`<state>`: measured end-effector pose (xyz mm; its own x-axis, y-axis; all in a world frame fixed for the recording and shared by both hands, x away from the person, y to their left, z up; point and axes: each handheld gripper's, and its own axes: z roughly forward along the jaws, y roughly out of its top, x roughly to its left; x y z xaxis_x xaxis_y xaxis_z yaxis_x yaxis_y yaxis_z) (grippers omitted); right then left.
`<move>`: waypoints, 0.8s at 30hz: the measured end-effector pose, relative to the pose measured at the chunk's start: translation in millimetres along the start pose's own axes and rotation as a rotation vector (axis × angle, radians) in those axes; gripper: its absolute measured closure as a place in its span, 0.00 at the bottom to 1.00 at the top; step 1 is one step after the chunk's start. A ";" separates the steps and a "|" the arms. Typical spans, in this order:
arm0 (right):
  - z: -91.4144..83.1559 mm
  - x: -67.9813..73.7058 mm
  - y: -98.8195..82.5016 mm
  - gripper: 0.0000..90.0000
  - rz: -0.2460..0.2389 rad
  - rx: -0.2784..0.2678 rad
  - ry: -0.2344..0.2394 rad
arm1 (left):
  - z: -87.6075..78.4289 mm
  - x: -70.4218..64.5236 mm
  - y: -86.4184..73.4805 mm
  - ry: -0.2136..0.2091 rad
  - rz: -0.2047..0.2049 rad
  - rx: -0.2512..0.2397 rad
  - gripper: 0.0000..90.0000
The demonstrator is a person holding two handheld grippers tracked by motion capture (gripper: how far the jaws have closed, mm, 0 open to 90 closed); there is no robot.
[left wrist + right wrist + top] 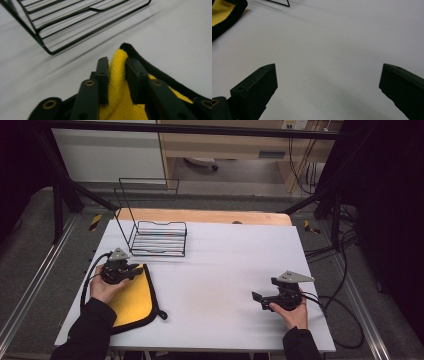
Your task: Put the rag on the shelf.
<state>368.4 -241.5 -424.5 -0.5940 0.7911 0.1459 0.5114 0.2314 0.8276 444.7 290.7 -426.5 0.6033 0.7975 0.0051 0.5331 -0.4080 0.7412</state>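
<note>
On the white bench (215,270) stand one wire rack (159,239) and one yellow cloth (134,300), at its left front part. The cloth looks soft, light and floppy; its black edge is the best hold. The left tool (117,72) has a raised fold between loosened jaws. The right tool (328,82) is wide open, empty.

The left gripper (117,65) has a raised fold of the yellow cloth (117,75) between its two black jaws; the left jaw touches it, the right stands just off. The cloth's black-trimmed corner lies on the white surface (175,37), near the black wire rack (75,22).
</note>
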 end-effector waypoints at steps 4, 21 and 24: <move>10.6 14.6 12.0 0.03 0.003 -0.009 0.010 | -16.2 0.6 0.3 0.044 -0.039 -0.025 0.53; 113.7 122.4 76.3 0.04 -0.081 0.019 0.164 | -69.6 0.6 -36.8 0.033 -0.158 -0.093 0.10; 138.8 144.5 80.4 0.06 -0.098 0.051 0.189 | -69.9 0.9 -38.7 0.033 -0.155 -0.088 0.07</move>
<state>409.9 -30.0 -412.1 -0.7462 0.6439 0.1689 0.4733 0.3347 0.8148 383.1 338.3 -408.3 0.4971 0.8627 -0.0932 0.5633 -0.2392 0.7908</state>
